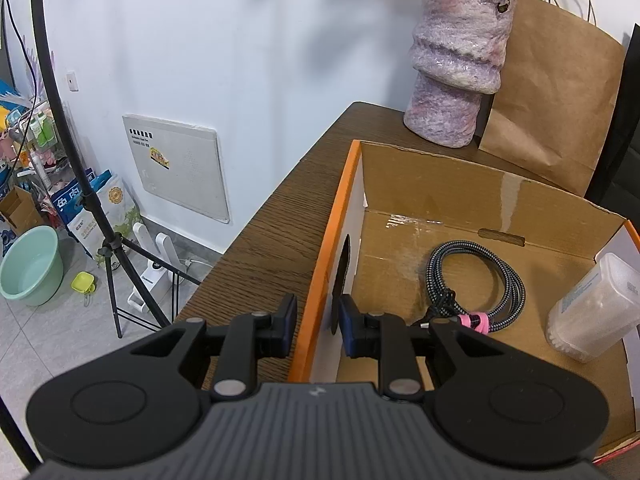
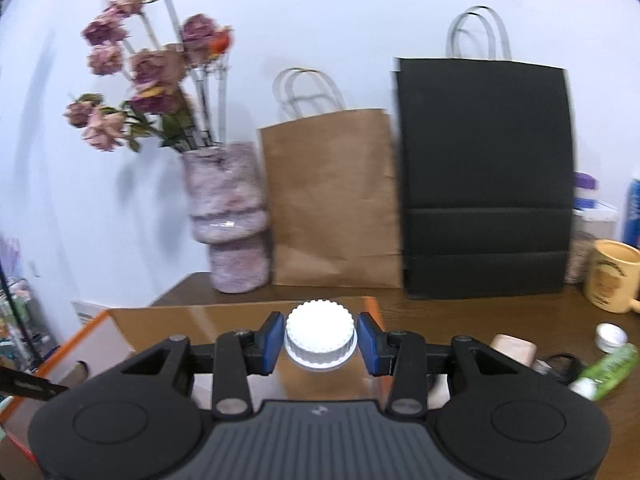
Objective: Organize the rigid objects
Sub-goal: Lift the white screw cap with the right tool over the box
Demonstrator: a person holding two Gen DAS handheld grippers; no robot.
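Wood-grain brown is the table, seen in the left wrist view running up toward a pale wall. Left of it, on the floor, stand a mint-green basin and a black tripod. On the table sits an open cardboard box with an orange rim. The left gripper clamps the box's left wall: one blue pad lies outside, the other inside, and the jaws stand narrow with the wall pinched between them. Inside the box lie a coiled braided cable with a pink tie and, further right, a clear plastic container of cotton swabs, tilted against the right wall. Behind the box stand a mottled purple vase and a brown paper bag (the two touch).

In the right wrist view, the vase holds dried roses at the left, then come the brown bag and a black paper bag. The right gripper holds a white ridged jar by its cap, the blue pads pressing on both sides at a middling width. The jar hangs above the box's near edge. To the right on the table are a yellow mug, a small white cap, a pinkish block and a green tube (the picture is blurred here).
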